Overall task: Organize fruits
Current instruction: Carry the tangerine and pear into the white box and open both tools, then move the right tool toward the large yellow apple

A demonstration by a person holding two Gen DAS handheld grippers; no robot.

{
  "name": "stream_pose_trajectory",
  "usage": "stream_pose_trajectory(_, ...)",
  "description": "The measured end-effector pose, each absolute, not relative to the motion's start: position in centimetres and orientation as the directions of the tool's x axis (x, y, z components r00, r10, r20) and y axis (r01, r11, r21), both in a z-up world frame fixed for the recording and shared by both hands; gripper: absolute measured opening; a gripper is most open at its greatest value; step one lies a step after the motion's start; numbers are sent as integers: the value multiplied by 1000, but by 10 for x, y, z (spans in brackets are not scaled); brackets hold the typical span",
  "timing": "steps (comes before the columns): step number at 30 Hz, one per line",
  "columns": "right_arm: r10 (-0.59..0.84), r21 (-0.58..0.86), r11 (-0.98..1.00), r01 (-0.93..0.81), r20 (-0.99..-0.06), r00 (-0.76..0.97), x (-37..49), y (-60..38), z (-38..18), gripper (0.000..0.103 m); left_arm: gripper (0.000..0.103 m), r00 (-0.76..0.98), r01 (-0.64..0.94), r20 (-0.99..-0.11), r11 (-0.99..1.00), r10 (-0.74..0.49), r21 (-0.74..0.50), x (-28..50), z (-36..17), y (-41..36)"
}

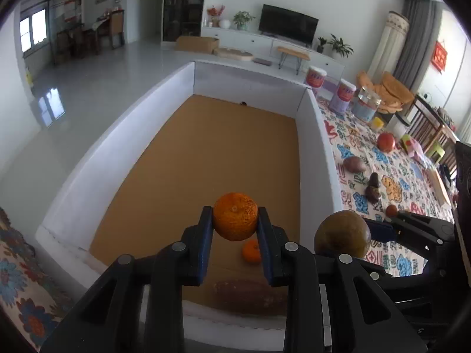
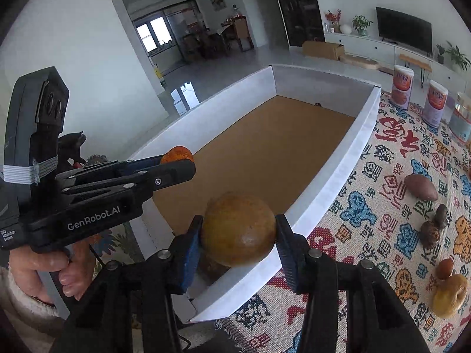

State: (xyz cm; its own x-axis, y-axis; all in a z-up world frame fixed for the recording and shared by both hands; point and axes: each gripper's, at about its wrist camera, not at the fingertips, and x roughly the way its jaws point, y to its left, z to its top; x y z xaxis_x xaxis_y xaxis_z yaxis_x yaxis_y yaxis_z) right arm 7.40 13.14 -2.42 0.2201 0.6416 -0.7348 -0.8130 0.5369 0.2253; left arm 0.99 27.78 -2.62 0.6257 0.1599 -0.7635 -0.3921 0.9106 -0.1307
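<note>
My left gripper (image 1: 235,220) is shut on an orange (image 1: 235,216) and holds it above the near end of the white box (image 1: 117,135) with a brown floor. A small orange (image 1: 251,251) and a long brown tuber (image 1: 250,292) lie on the box floor below. My right gripper (image 2: 238,235) is shut on a round brown-green fruit (image 2: 238,232), held over the box's near right wall (image 2: 338,173). That fruit (image 1: 342,234) shows in the left wrist view too. The left gripper with its orange (image 2: 176,154) shows at the left of the right wrist view.
On the patterned cloth (image 2: 368,206) right of the box lie a sweet potato (image 2: 420,186), dark lumpy pieces (image 2: 432,226), a small red fruit (image 2: 445,267) and a yellow fruit (image 2: 449,295). A red apple (image 1: 386,142) and two cans (image 1: 341,95) stand further back.
</note>
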Motion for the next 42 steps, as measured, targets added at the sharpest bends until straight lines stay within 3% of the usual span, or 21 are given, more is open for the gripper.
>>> stream_pose_trajectory(4, 542, 125, 542, -831, -808, 231, 78, 169, -52, 48, 33, 570, -440, -792, 895, 218, -70, 10, -47, 284)
stream_pose_trajectory(6, 541, 124, 560, -819, -804, 248, 85, 172, -54, 49, 50, 575, -448, -784, 892, 234, -62, 9, -46, 281)
stream_pose_trajectory(8, 553, 135, 601, -788, -782, 287, 94, 163, -42, 52, 75, 601, -451, -759, 890, 250, -64, 9, -38, 273)
stream_pose_trajectory(11, 604, 190, 653, -733, -714, 354, 107, 128, -13, 63, 77, 653, -394, -722, 917, 230, -64, 15, -20, 248)
stream_pose_trajectory(16, 591, 232, 749, -620, -657, 468, 122, 44, 20, 67, 89, 730, -220, -677, 970, 94, -102, 26, 1, 180)
stream_pose_trajectory(20, 507, 227, 843, -488, -637, 580, 122, -40, 20, 71, 92, 721, -41, -690, 990, -65, -135, 43, -8, 109)
stream_pose_trajectory(23, 399, 219, 913, -344, -657, 640, 118, -102, -5, 73, 92, 688, 41, -716, 991, -118, -124, 58, -30, 60)
stream_pose_trajectory(32, 181, 219, 975, -17, -758, 627, 121, -212, -107, 73, 92, 622, 30, -782, 999, -43, -32, 106, -103, 7)
stream_pose_trajectory(42, 110, 136, 991, -8, -764, 635, 142, -212, -126, 73, 92, 606, -9, -795, 1000, 20, 18, 131, -131, 14)
